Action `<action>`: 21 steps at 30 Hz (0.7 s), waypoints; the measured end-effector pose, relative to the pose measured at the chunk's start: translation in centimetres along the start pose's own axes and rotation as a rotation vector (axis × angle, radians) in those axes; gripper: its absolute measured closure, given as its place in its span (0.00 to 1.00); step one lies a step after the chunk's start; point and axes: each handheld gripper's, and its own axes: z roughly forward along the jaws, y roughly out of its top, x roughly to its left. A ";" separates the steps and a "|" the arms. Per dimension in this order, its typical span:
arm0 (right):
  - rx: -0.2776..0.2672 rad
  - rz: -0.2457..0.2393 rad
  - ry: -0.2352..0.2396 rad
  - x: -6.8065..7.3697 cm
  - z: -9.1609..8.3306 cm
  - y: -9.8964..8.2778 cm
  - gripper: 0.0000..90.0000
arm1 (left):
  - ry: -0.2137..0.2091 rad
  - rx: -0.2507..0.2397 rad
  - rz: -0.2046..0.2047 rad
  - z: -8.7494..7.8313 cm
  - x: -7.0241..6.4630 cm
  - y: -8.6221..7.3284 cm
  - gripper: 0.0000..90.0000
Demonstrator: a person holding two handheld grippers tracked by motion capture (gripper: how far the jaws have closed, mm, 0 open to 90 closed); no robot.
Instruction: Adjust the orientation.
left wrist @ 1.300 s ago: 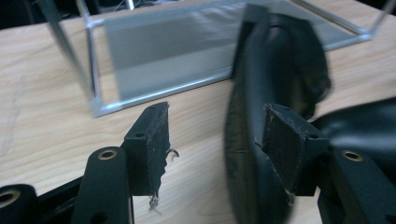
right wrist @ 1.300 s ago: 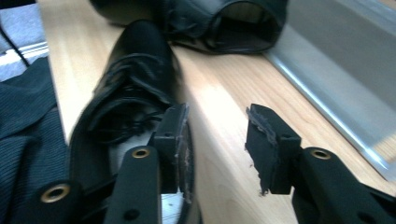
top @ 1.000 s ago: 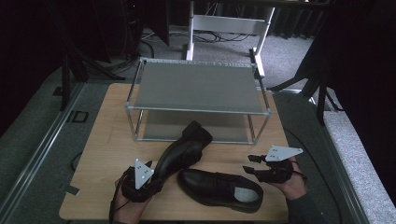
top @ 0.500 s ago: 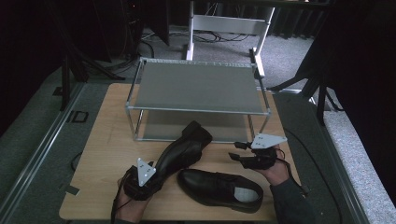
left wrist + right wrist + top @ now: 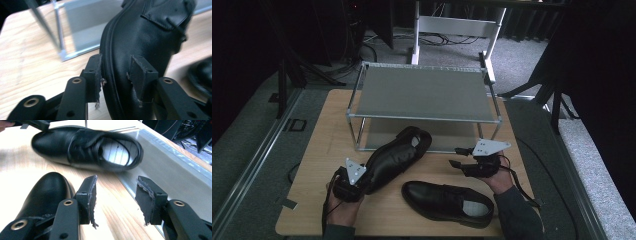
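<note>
**Left gripper closing on a shoe in front of the rack**

The person is working two black dress shoes toward the two-tier shoe rack (image 5: 424, 92), which is standing at the far half of the wooden table (image 5: 322, 150). The angled shoe (image 5: 394, 156) is lying just in front of the rack's lower shelf, its heel opening pointing at the shelf and its toe pointing back toward the person. That lie makes sense: held at the toe end, it can be pushed heel-first onto the shelf.

The left gripper (image 5: 116, 75) is straddling that toe end, and its jaws have just been closing with the shoe between them. In the left gripper view one pad (image 5: 141, 72) is lying against the upper while the other is sitting right at the sole's edge; whether it is pressing yet I cannot tell, so this looks like a grip being taken rather than one finished.

The second shoe (image 5: 447, 202) is lying farther from the rack, flat on its sole near the table's front edge, apparently waiting its turn. The right gripper (image 5: 462, 162) is hovering between that shoe and the rack's right front leg, jaws standing apart with nothing between them, probably staying clear of the left hand's path.
</note>
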 end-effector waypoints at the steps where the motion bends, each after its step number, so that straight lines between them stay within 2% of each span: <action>1: 0.002 -0.003 -0.007 0.0 -0.1 0.0 0.56 | 0.013 0.046 0.018 0.8 0.0 -0.2 0.66; 2: 0.000 -0.003 -0.007 0.0 -0.2 0.0 0.56 | 0.013 0.046 0.018 0.8 0.0 -0.2 0.62; 3: -0.004 -0.001 -0.006 0.0 -0.3 0.0 0.56 | -0.008 0.097 0.046 2.0 -0.2 -0.8 0.68; 4: -0.006 -0.001 -0.010 0.0 -0.5 0.0 0.56 | -0.029 0.060 0.051 2.0 -0.3 -1.1 0.67; 5: -0.005 -0.002 -0.012 0.0 -0.6 -0.1 0.56 | -0.010 0.067 0.057 2.2 -0.5 -1.2 0.68; 9: 0.000 0.006 -0.021 -0.2 -1.1 -0.4 0.55 | -0.027 0.069 0.052 2.2 -0.4 -0.8 0.65; 11: -0.001 0.014 -0.027 -0.3 -1.4 -0.7 0.55 | -0.032 0.047 0.051 2.1 -0.4 -0.5 0.62; 15: 0.000 0.026 -0.036 -0.4 -2.2 -1.2 0.54 | -0.036 0.008 0.053 2.1 -0.4 0.6 0.58; 17: -0.006 0.040 -0.038 -0.5 -2.6 -1.6 0.54 | -0.042 -0.019 0.052 2.5 -0.4 2.2 0.53; 21: -0.006 0.066 -0.045 -0.8 -3.2 -2.4 0.54 | -0.054 -0.038 0.038 3.8 -0.2 4.2 0.37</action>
